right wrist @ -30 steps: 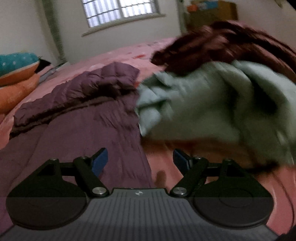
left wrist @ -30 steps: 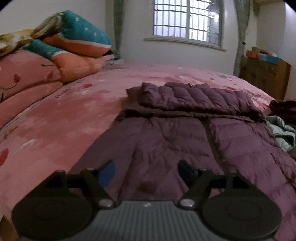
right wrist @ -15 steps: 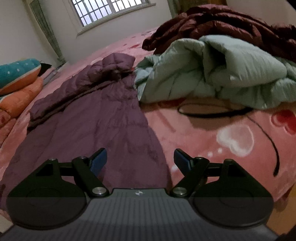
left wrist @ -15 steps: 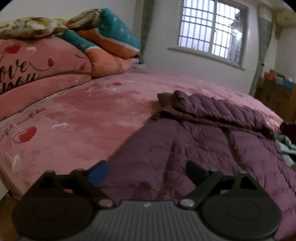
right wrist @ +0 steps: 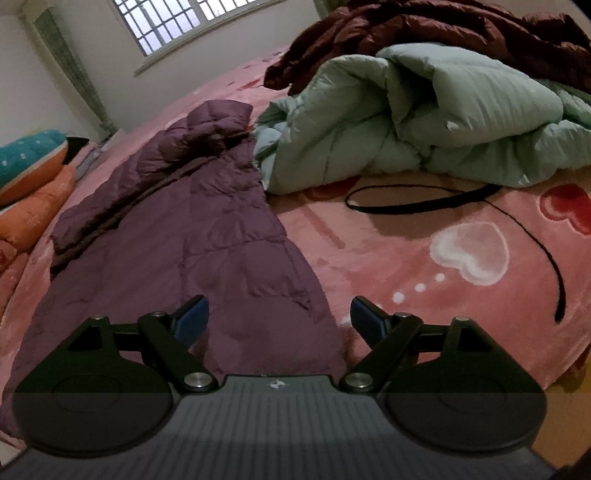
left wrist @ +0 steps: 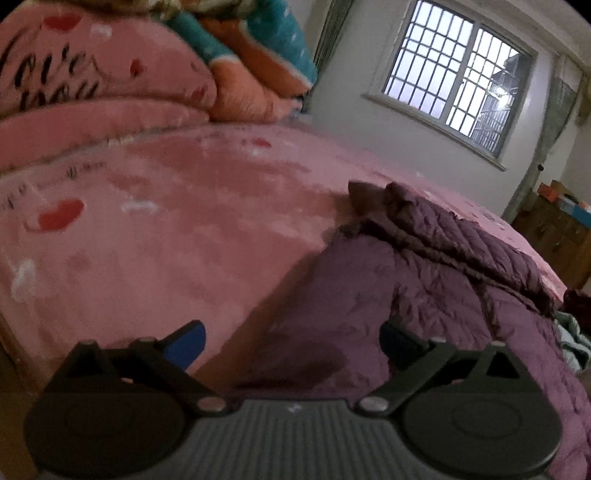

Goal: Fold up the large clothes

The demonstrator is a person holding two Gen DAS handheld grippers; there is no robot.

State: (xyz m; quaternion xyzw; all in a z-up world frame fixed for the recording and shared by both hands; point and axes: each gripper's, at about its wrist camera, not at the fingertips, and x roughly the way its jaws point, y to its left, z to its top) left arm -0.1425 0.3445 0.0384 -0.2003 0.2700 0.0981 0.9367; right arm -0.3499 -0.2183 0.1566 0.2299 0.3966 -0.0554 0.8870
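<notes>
A purple quilted down jacket (left wrist: 424, 295) lies flat on the pink bed (left wrist: 166, 221), its far end folded over into a thick band (left wrist: 443, 229). My left gripper (left wrist: 291, 338) hovers low over the jacket's near left edge. Its jaws are opening, the fabric lies beneath them and nothing is pinched. In the right wrist view the same jacket (right wrist: 192, 229) fills the left half. My right gripper (right wrist: 279, 314) hangs over its near right hem, jaws opening, gripping nothing.
A crumpled mint-green padded garment (right wrist: 424, 122) and a dark red one (right wrist: 424, 33) lie right of the jacket, with a black cord (right wrist: 424, 199) on the blanket. Stacked quilts and pillows (left wrist: 92, 85) stand at the far left, a wooden cabinet (left wrist: 554, 229) by the wall.
The left gripper has slid left from over the jacket's middle to its left edge, and its jaws have spread wider. The right gripper has drawn back from the green garment to the jacket's hem.
</notes>
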